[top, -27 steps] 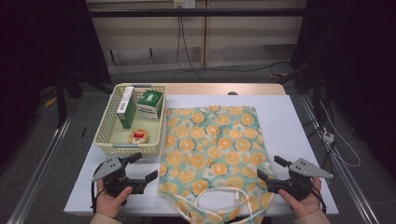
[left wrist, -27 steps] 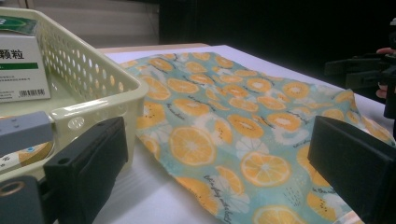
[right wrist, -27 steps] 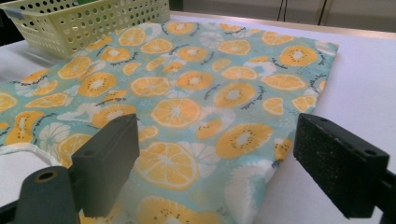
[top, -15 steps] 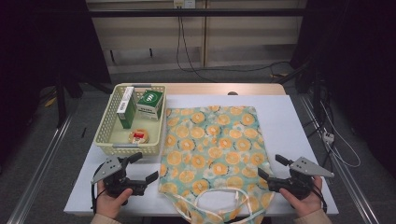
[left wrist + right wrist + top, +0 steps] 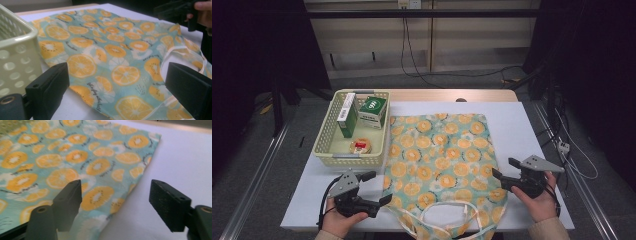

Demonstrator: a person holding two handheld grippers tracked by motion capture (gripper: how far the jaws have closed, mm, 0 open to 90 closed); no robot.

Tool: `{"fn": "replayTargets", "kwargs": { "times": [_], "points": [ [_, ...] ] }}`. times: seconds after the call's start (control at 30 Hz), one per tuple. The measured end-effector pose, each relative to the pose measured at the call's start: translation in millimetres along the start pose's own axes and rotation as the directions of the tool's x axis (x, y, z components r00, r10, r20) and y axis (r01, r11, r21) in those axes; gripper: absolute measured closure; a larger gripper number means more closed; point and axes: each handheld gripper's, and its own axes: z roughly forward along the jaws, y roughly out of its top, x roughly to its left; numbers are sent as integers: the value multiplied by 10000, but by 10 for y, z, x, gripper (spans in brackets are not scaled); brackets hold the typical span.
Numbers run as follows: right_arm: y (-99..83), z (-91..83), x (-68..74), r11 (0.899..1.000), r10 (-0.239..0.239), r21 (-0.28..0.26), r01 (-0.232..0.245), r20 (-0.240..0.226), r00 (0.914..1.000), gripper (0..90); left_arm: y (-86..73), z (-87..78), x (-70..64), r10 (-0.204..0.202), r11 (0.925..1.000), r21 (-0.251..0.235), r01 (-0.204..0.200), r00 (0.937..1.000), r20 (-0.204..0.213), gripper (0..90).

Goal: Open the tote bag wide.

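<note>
High view, bag [image 5: 439, 165] between hand-held grippers

High view looks down from above; both gripper views skim low, close, sharing the cloth bag [image 5: 439, 160].

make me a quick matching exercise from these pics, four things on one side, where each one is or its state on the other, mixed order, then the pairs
Things:
1. tote bag
2. basket
3. left gripper
4. green box

Places or states:
A. standing inside the basket, at its far end
B. lying flat on the table, handles toward the person
C. jaws open, at the bag's near left edge
D. on the table, left of the bag

Pairs: 1-B, 2-D, 3-C, 4-A
</note>
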Motion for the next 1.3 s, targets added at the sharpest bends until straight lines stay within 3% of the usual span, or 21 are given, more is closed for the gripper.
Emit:
{"fn": "replayTargets", "kwargs": {
  "times": [0.2,0.27,0.37,0.47,0.5,0.53,0.67,0.73,0.77,0.83,0.93,1.0,1.03,1.1,1.13,1.3],
  "points": [
    [12,204,-99,9966,296,760,-317,284,9992,307,-33,71,27,-147,9942,1059,173,9996,-249,72],
    [17,236,-105,9952,370,891,-400,347,9987,323,-30,80,28,-103,9930,1173,135,9996,-281,72],
    [40,338,-84,9916,328,1237,-381,447,9985,330,-18,126,22,-533,9874,1462,603,9973,-510,80],
    [81,444,-68,9878,77,1543,-202,812,9967,362,-7,162,11,-446,9785,1982,566,9969,-642,191],
    [81,444,-68,9878,77,1543,-202,812,9967,362,-13,181,12,-529,9732,2198,672,9961,-704,191],
    [96,482,-75,9863,63,1636,-217,939,9956,370,-23,196,14,-587,9696,2334,739,9957,-713,267],
    [101,533,-86,9829,166,1809,-341,973,9951,433,-55,231,40,-773,9518,2880,1052,9913,-1064,366],
    [88,553,-83,9790,202,2002,-394,971,9951,471,-71,229,55,-906,9440,3035,1290,9864,-1374,402],
    [80,563,-81,9767,174,2110,-387,1016,9947,492,-71,229,55,-906,9440,3035,1290,9864,-1374,417],
    [73,568,-78,9751,172,2181,-397,1044,9944,515,-83,226,62,-1087,9372,3154,1490,9839,-1418,427],
    [73,556,-82,9750,298,2162,-520,1046,9941,633,-76,237,46,-1207,9352,3145,1625,9815,-1483,462],
    [72,555,-86,9755,311,2139,-522,1011,9944,639,-75,244,38,-1186,9344,3178,1612,9817,-1492,483],
    [70,546,-87,9750,389,2141,-600,1015,9941,720,-65,251,23,-1048,9313,3288,1569,9798,-1705,501],
    [69,545,-88,9748,408,2146,-601,933,9948,741,-60,255,20,-1040,9315,3275,1583,9787,-1771,550],
    [67,547,-91,9759,368,2116,-531,804,9961,809,-55,252,26,-1042,9288,3342,1603,9782,-1795,571],
    [70,561,-55,9784,226,2028,-400,874,9959,894,-53,259,11,-1025,9279,3334,1668,9740,-2020,632]
  ]
}}
